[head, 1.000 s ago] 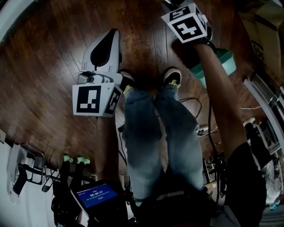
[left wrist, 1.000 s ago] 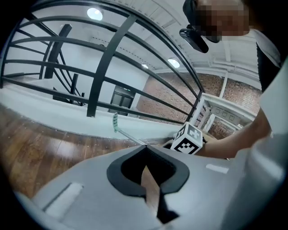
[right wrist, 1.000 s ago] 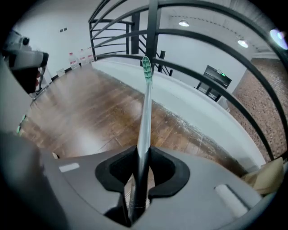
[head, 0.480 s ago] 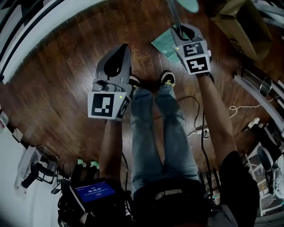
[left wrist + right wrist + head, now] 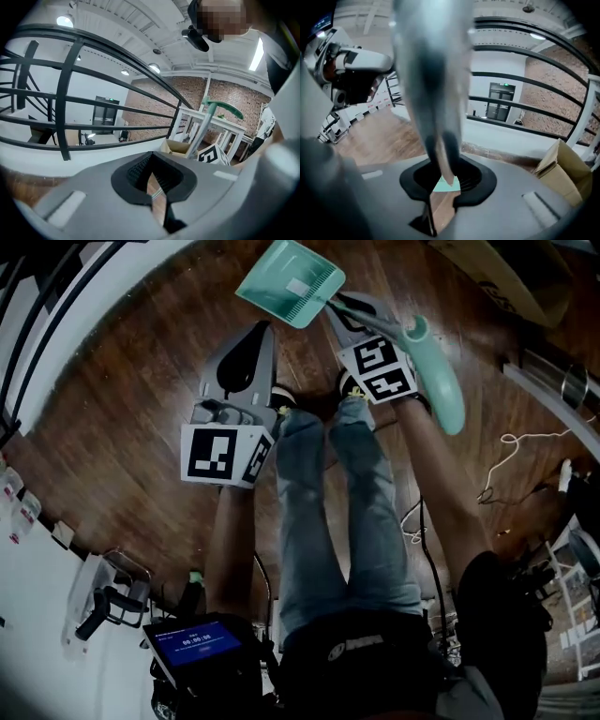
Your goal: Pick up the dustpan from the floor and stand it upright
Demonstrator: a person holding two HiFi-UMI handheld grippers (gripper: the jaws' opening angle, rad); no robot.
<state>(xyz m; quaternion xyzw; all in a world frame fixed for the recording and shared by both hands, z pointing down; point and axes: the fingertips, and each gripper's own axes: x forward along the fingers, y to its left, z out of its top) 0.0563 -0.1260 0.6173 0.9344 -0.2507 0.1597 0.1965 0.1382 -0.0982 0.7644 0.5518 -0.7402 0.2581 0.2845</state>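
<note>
The teal dustpan (image 5: 291, 282) hangs off the wooden floor at the top of the head view. Its grey pole runs down-right to a teal grip (image 5: 441, 381). My right gripper (image 5: 349, 313) is shut on that pole, just behind the pan. In the right gripper view the pole (image 5: 431, 93) is a blurred grey shaft passing between the jaws, with a bit of teal pan (image 5: 446, 185) beyond. My left gripper (image 5: 258, 332) hovers beside it, to the left, shut and holding nothing. The left gripper view shows the pole (image 5: 202, 129) and its green grip (image 5: 226, 107) to the right.
The person's legs and shoes (image 5: 328, 484) stand between the two grippers. A cardboard box (image 5: 511, 277) sits at the top right and cables (image 5: 506, 465) trail on the floor at right. A black railing (image 5: 70, 93) crosses the left gripper view. A lit screen (image 5: 197, 645) glows at bottom left.
Both grippers have risen. The dustpan has come up off the floor with the right gripper, and its pan has swung to the top of the head view.
</note>
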